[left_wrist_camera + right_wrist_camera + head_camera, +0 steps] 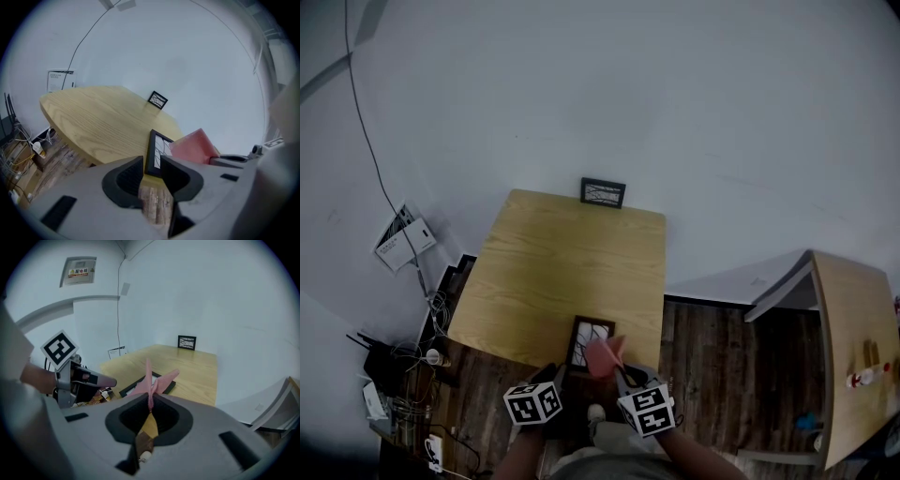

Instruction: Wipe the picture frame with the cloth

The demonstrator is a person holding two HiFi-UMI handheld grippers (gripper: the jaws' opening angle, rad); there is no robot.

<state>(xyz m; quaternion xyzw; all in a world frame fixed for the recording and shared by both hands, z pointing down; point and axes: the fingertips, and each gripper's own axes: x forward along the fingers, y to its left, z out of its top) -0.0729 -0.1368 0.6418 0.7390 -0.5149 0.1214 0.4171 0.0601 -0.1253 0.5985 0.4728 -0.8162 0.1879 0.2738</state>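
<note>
A black picture frame (pixel 589 341) lies flat at the near edge of the wooden table (pixel 562 272). In the left gripper view the frame (pixel 157 149) sits just past my left gripper (pixel 152 169), whose jaws stand a little apart with the frame's near edge in the gap, pads not pressing it. My right gripper (pixel 151 404) is shut on a pink cloth (pixel 153 379), which hangs over the frame's right part (pixel 606 356). In the head view the left gripper (pixel 562 373) and right gripper (pixel 620 371) flank the frame's near end.
A second small black frame (pixel 602 192) leans against the wall at the table's far edge. Cables and plugs (pixel 403 367) clutter the floor at the left. Another wooden desk (pixel 855 349) stands at the right, across dark plank flooring.
</note>
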